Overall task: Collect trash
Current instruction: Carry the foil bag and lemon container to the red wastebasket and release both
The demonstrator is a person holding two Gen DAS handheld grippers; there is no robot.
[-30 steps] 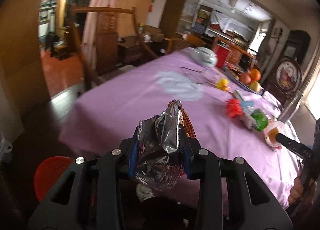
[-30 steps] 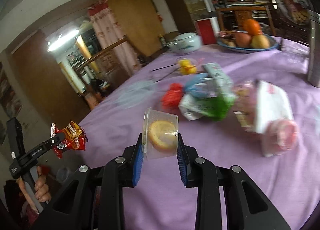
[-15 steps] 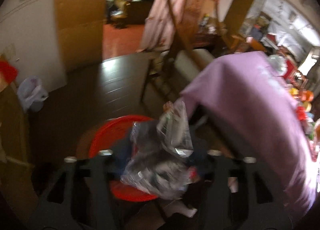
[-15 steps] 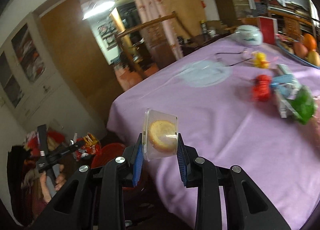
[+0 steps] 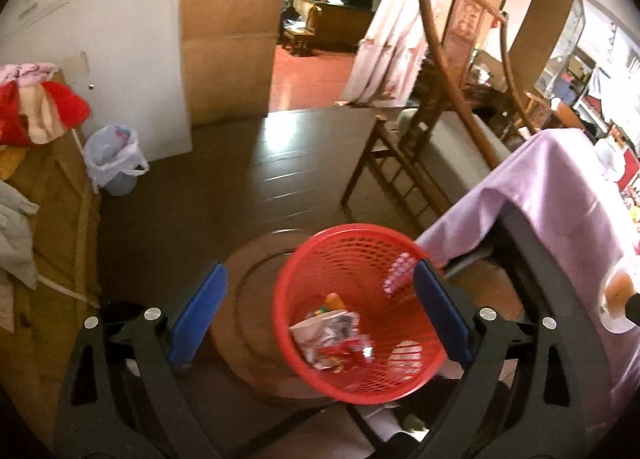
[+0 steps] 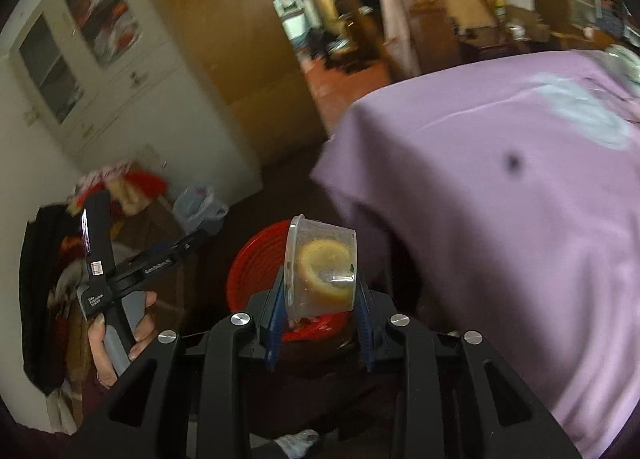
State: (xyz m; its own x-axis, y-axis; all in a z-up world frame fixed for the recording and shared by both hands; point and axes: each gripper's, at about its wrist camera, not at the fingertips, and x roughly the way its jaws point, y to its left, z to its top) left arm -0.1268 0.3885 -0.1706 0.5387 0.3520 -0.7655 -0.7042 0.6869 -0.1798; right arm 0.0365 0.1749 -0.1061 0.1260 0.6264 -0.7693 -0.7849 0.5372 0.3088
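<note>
The left claw (image 5: 316,313) hangs above the red mesh wastebasket (image 5: 360,315), its blue pads spreading wide with nothing between them. A crumpled snack wrapper (image 5: 332,335) lies at the bottom of the basket among other scraps. The right claw (image 6: 320,299) is clamped on a clear plastic cup (image 6: 320,267) with a lemon slice inside, held on its side with the mouth turned to the left in the right wrist view. From there the basket (image 6: 252,259) shows just behind and below the cup, beside the corner of the purple-clothed worktop (image 6: 500,199).

The main risk, I judge, is the cup's drop. It seems to sit near the basket's edge rather than over its middle, so letting go now could bounce it off the rim onto the dark floor. Tipped as it is, any juice left inside may dribble out on the way. The thin plastic could also buckle and slip from the pads. The left claw hovers over the opening too, so the two may knock together unless it clears away first.
</note>
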